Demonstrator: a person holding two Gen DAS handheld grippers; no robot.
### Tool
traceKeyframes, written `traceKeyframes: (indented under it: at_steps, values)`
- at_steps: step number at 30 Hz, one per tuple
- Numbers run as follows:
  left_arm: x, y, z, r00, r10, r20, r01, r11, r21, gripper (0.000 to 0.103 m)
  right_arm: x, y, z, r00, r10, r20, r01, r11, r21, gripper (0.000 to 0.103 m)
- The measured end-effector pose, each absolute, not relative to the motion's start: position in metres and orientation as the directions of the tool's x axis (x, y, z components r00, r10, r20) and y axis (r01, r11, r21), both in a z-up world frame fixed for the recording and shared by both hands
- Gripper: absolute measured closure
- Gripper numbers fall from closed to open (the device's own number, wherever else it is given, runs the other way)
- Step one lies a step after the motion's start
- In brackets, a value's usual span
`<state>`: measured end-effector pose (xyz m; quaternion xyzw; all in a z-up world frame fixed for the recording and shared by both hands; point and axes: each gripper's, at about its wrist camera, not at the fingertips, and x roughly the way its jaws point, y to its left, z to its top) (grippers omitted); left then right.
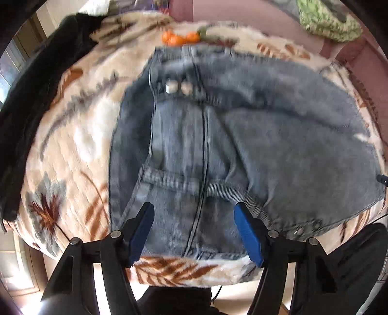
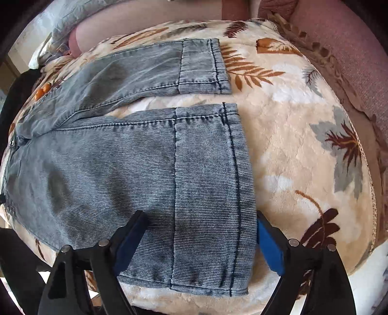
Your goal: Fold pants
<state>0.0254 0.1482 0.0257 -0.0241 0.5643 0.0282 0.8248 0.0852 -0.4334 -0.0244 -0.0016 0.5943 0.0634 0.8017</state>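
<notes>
Grey-blue denim pants [image 1: 254,135] lie spread flat on a cream blanket with a leaf print [image 1: 80,135]. In the left wrist view the waist end faces me, with two metal buttons [image 1: 179,87] on the fly. My left gripper [image 1: 194,213] hovers open over the near waist edge, blue pads apart, nothing pinched. In the right wrist view both legs point right: the near leg's cuff [image 2: 206,184] and the far leg's cuff [image 2: 201,67], with a strip of blanket between them. My right gripper [image 2: 200,218] is open, its fingers straddling the near cuff.
A black garment [image 1: 31,116] lies along the blanket's left side. Small orange fruits [image 1: 179,38] sit beyond the waistband. A green knitted item [image 1: 327,21] rests on the mauve upholstery [image 2: 351,55] behind. The blanket's front edge [image 1: 184,271] drops off just under my grippers.
</notes>
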Motion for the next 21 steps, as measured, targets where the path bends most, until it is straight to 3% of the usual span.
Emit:
traceKeyframes:
  at_steps: [4, 7, 9, 10, 11, 15, 21]
  values:
    - [0.072, 0.162, 0.091, 0.559, 0.085, -0.825, -0.117, 0.993, 0.023, 0.033, 0.121, -0.438, 0.012, 0.398, 0.163, -0.903, -0.078, 0.986, 0.144, 0.016]
    - [0.139, 0.19, 0.09, 0.609, 0.018, -0.793, -0.136, 0.987, -0.082, 0.034, 0.171, -0.446, 0.024, 0.467, 0.205, -0.86, -0.056, 0.978, 0.203, 0.016]
    - [0.189, 0.208, 0.065, 0.558, -0.008, -0.83, -0.18, 0.975, -0.131, 0.045, 0.206, -0.445, 0.026, 0.473, 0.228, -0.851, -0.024, 0.969, 0.247, 0.015]
    - [0.212, 0.217, 0.047, 0.518, -0.038, -0.854, -0.196, 0.967, -0.161, 0.065, 0.225, -0.444, 0.023, 0.469, 0.237, -0.851, -0.017, 0.965, 0.26, 0.015]
    - [0.229, 0.224, 0.03, 0.484, -0.06, -0.873, -0.221, 0.957, -0.188, 0.079, 0.243, -0.443, 0.019, 0.464, 0.236, -0.854, -0.013, 0.966, 0.259, 0.016]
    - [0.26, 0.236, -0.01, 0.457, -0.079, -0.886, -0.313, 0.918, -0.243, 0.08, 0.297, -0.439, 0.007, 0.426, 0.231, -0.875, 0.01, 0.966, 0.26, 0.024]
    - [0.283, 0.226, -0.029, 0.441, -0.085, -0.894, -0.305, 0.922, -0.238, 0.08, 0.349, -0.433, -0.02, 0.376, 0.196, -0.906, 0.024, 0.975, 0.221, 0.04]
